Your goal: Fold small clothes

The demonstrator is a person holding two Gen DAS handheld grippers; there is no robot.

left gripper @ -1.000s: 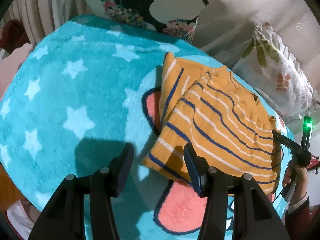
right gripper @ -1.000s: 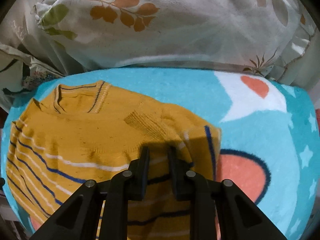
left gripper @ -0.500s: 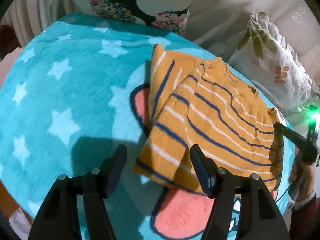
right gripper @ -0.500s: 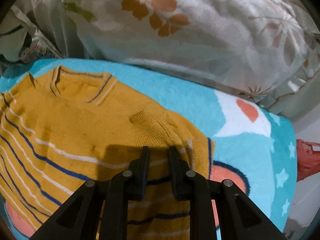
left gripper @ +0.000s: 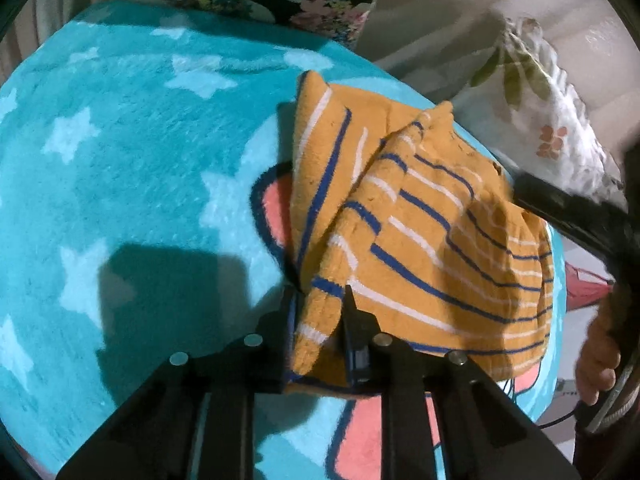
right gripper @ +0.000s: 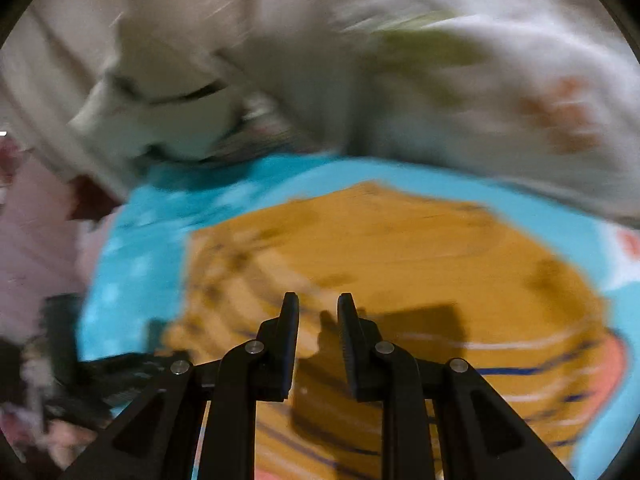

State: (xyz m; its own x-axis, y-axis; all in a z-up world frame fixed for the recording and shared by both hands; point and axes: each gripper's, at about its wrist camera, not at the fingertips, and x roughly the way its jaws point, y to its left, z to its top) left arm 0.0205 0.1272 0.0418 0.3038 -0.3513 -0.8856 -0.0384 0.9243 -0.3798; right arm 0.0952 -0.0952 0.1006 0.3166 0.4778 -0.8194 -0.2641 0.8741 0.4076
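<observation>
**Mia:** On the blue blanket (left gripper: 132, 184) with white stars lies the sweater (left gripper: 424, 240). It is orange with blue and white stripes. One side is already turned over on top of the rest.

**Ben:** Who has hold of it?

**Mia:** The left gripper (left gripper: 318, 300) does. Its jaws are pressed tight on the striped bottom corner, and the cloth bunches up between them. That corner looks lifted a little off the blanket.

**Ben:** And the right gripper (right gripper: 318, 312)?

**Mia:** Its picture is very blurry. The jaws stand close together with a small gap, right over the orange cloth. I cannot tell if they pinch any of it. From the left camera I can see its black arm touching the far edge of the sweater.

**Ben:** So how do we do this part well?

**Mia:** I think the job now is to bring the bottom up toward the neck. Keep the left jaws tight so the corner does not slip. Lift both sides to the same height. Move slowly, so the side that is turned over stays put. Lay the bottom edge even with the top, then let go.

**Ben:** What could go wrong?

**Mia:** If only one side comes up, the fold will be crooked.

**Ben:** Is there a basket or box for it?

**Mia:** I see none. Only pillows (left gripper: 560, 136) sit behind the blanket.
</observation>
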